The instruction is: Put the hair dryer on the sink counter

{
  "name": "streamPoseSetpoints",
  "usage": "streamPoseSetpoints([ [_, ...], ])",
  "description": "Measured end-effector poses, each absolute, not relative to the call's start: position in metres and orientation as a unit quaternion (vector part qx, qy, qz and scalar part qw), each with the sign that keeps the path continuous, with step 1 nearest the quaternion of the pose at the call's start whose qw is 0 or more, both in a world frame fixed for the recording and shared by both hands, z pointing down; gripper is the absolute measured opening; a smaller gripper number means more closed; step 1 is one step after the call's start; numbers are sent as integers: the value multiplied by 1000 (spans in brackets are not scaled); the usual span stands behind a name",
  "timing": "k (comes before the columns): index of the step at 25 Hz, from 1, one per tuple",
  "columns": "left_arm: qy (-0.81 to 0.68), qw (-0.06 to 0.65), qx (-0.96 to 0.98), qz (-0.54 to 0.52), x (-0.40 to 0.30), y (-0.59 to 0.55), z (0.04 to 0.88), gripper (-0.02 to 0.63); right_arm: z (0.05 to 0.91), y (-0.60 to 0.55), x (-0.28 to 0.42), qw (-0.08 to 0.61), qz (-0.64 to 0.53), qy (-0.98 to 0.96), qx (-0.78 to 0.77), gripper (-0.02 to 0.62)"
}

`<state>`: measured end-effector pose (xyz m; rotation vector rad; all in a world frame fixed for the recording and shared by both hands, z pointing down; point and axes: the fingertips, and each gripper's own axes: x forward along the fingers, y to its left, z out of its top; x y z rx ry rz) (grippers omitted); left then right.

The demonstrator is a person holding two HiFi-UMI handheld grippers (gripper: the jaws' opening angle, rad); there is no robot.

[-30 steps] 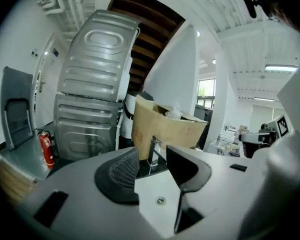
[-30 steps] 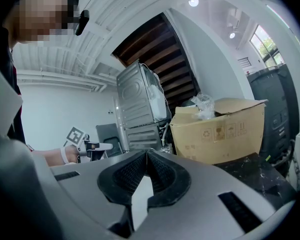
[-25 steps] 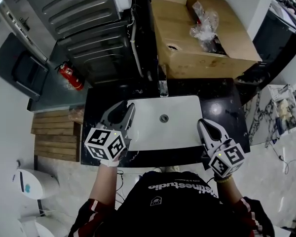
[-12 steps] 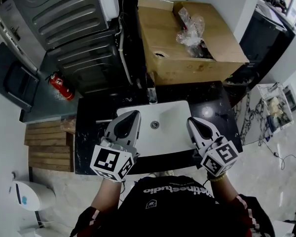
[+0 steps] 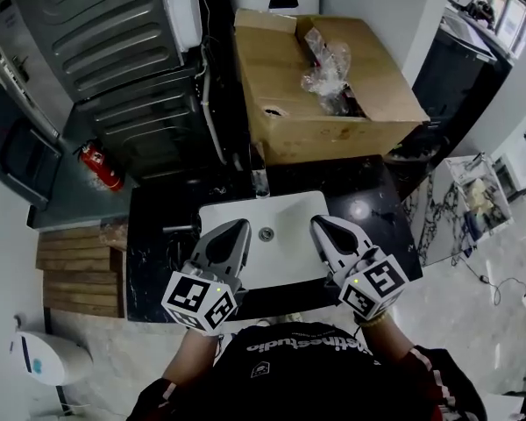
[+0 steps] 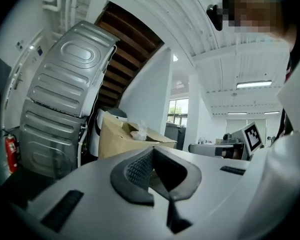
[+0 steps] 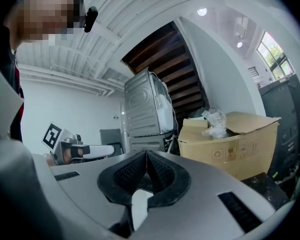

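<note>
Over the white basin of the black speckled surface, left gripper and right gripper both closed, nothing held.

Wash and utility corner under a stair, off a larger open room.
- Black stone sink counter with white basin and tap.
- Large grey ribbed appliance casing.
- Red fire extinguisher.
- Open cardboard box.
- Stair underside.
- Ceiling strip light.
- Windows.
</note>
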<state>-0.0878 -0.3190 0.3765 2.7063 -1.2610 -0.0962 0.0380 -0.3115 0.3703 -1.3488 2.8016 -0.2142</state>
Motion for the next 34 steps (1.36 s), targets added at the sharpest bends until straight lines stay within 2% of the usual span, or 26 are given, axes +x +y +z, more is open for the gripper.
streamPoseSetpoints([
  [9, -423, 97, 900, -35, -98, -320, 388, 14, 379, -312, 23, -1, -60, 902, -427, 38],
  [34, -402, 71, 912, -45, -96, -301, 386, 14, 377, -305, 16, 0, -58, 905, -421, 38],
])
